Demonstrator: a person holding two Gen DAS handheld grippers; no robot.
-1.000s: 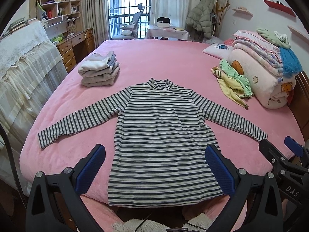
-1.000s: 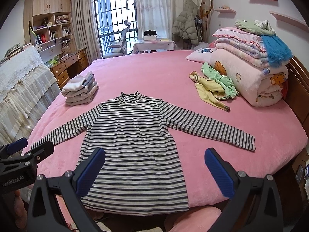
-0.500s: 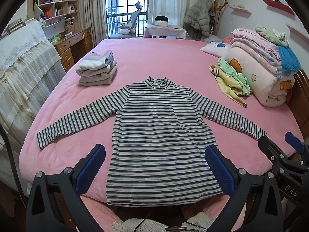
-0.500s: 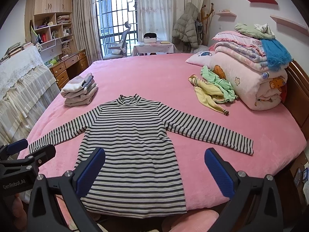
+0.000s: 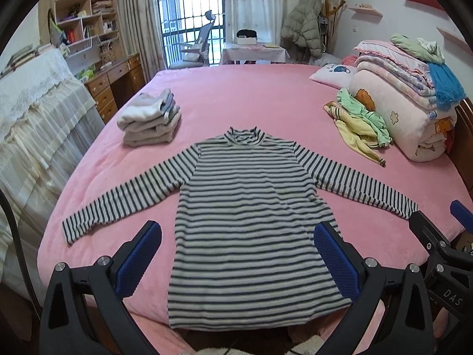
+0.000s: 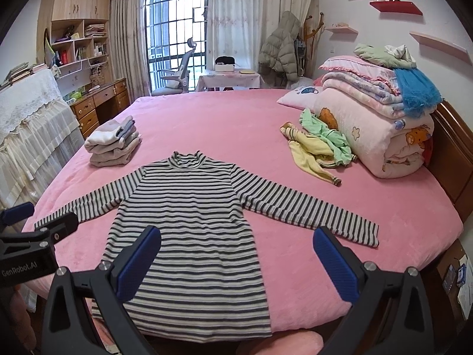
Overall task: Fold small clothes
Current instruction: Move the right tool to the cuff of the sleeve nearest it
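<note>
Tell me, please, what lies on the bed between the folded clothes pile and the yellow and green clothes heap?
Only bare pink bedcover lies between the folded pile and the heap; the striped shirt lies nearer. The right wrist view shows it.

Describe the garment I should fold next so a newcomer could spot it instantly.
Start from the pink bed. The striped turtleneck top lies flat at its near edge, sleeves spread wide. Unlike the folded grey-and-white stack to the left and the crumpled yellow and green clothes to the right, it is unfolded and black-and-white striped.
</note>
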